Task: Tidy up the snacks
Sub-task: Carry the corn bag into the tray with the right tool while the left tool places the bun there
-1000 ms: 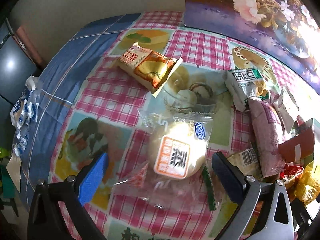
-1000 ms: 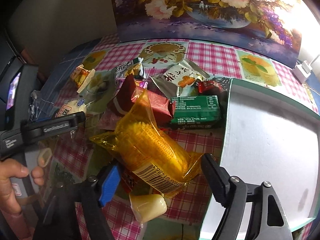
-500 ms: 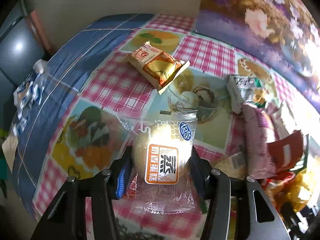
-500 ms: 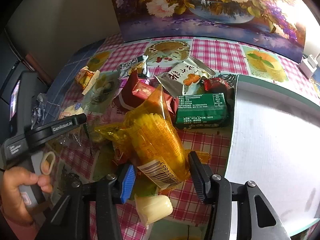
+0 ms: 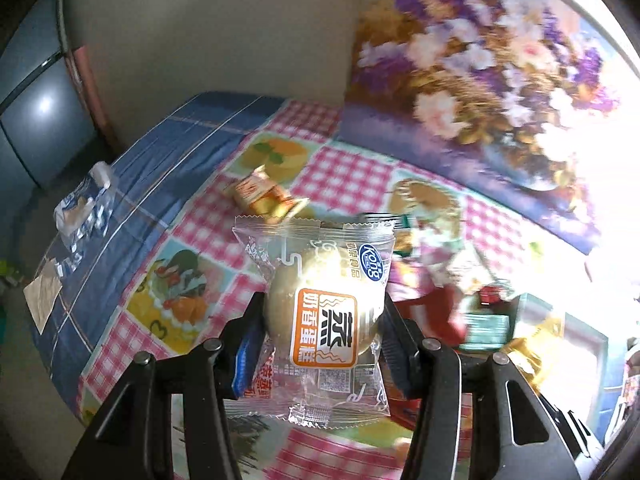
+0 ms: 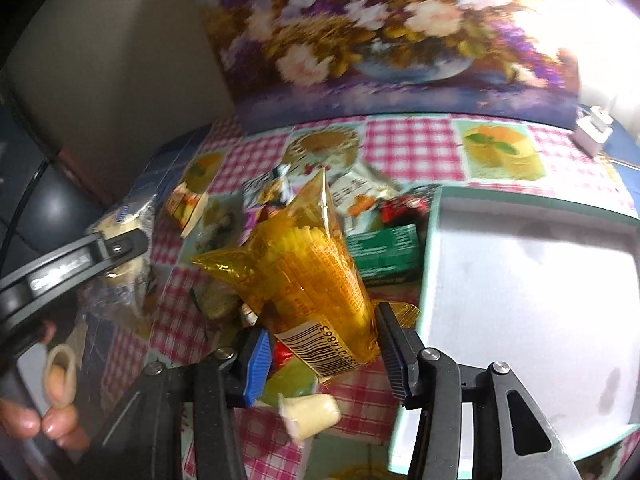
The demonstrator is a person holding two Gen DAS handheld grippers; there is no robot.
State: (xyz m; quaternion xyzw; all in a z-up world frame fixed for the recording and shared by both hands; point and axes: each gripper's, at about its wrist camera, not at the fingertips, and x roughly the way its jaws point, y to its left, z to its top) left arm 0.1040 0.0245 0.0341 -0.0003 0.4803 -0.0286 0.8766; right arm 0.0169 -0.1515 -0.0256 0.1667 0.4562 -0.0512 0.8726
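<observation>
The left gripper [image 5: 324, 320] is clenched on a clear-wrapped steamed cake [image 5: 324, 316], its two pads pressing the round bun from either side. The cake's orange label faces the camera, and the top seam of the wrapper sticks up past the fingertips. The packet hangs clear above the bench [image 5: 132, 184], which is covered in a pink-checked and blue cloth with fruit pictures. Beyond the cake, an orange snack packet [image 5: 264, 200] lies flat on the cloth, well apart from the gripper. To the right, a blurred pile of other wrappers is too smeared to name.

The right gripper [image 6: 320, 344] is clamped on a yellow corn packet [image 6: 308, 276], the pads squeezing its lower end near the barcode. The packet stands tilted, its upper seam pointing away from the camera. Just below the pads, a small pale jelly cup [image 6: 310, 414] lies on the cloth. Behind the corn sits a green box [image 6: 384, 256] among red and white wrappers. Just right of the gripper is a white tray [image 6: 532, 304] with a green rim, its floor bare. At the left edge of this view, the other gripper appears with its cake, and a hand [image 6: 48, 412] grips its handle.
</observation>
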